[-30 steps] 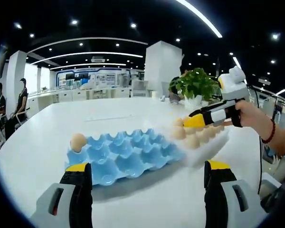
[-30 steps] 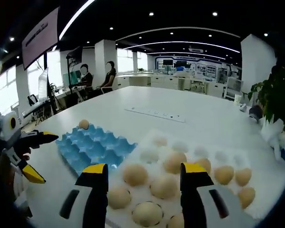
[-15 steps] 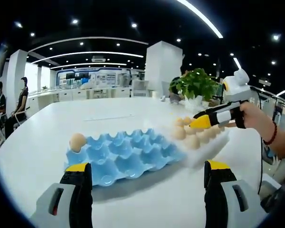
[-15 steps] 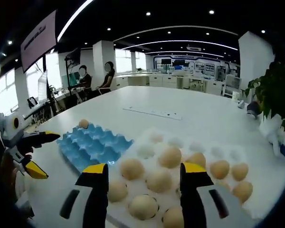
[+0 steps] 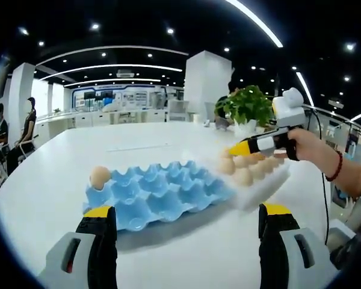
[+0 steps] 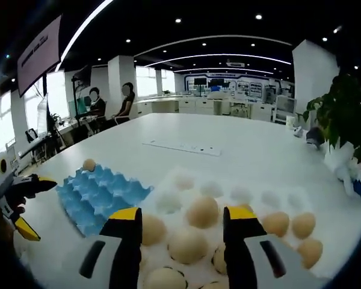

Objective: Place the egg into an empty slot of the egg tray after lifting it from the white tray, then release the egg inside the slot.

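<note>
The right tool (image 6: 180,238) hangs wide open and empty over the white foam tray (image 6: 271,198), its jaws flanking a smooth tan egg (image 6: 203,211) seated there. The left tool (image 5: 186,232) is likewise open, holding nothing. The blue moulded egg tray (image 5: 162,192) adjoins mid-desk, carrying one egg (image 5: 99,177). Judgement: the shell is light, slick and brittle; grip gently across its widest girth.

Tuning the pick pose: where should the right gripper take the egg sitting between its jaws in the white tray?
Grip the egg across its widest middle, coming from above. It sits in a cup of the white tray with neighbours close by, so only its top half is free. The right gripper is open and already straddles it.
</note>
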### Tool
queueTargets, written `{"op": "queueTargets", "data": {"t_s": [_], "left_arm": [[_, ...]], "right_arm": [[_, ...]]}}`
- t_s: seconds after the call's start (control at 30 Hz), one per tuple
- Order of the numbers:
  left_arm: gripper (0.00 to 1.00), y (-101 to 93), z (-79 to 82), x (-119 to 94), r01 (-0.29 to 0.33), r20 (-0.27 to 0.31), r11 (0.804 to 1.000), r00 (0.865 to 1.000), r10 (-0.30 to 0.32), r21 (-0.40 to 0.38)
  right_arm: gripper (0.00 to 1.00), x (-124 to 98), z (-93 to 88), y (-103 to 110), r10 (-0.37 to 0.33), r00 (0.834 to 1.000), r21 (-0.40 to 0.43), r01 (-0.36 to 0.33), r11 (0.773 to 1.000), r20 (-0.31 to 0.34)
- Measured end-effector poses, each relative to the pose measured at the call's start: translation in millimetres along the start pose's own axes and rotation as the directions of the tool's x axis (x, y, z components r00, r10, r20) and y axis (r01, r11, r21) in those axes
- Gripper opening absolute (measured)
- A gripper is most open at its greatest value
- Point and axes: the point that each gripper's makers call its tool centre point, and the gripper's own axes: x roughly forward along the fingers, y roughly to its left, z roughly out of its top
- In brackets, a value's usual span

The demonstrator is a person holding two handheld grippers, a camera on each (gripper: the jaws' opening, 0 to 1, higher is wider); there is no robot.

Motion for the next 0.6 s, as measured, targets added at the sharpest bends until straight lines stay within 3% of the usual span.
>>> {"op": "queueTargets", "data": {"t_s": [0.5,0.6], "left_arm": [[1.0,-10.2,-3.5,-9,0.009,-0.006,1.0,1.0,-0.009,0.003],[1.0,-10.1,-4.0,-10,0.007,-0.012,1.0,1.0,-0.007,0.004]], "right_arm": [[0.5,22,-6.0,-9,-0.056,0.997,0.007,0.056,0.998,-0.045],[0.48,24,-9.6,-14,-0.071,0.994,0.037,0.074,0.997,-0.087]]}}
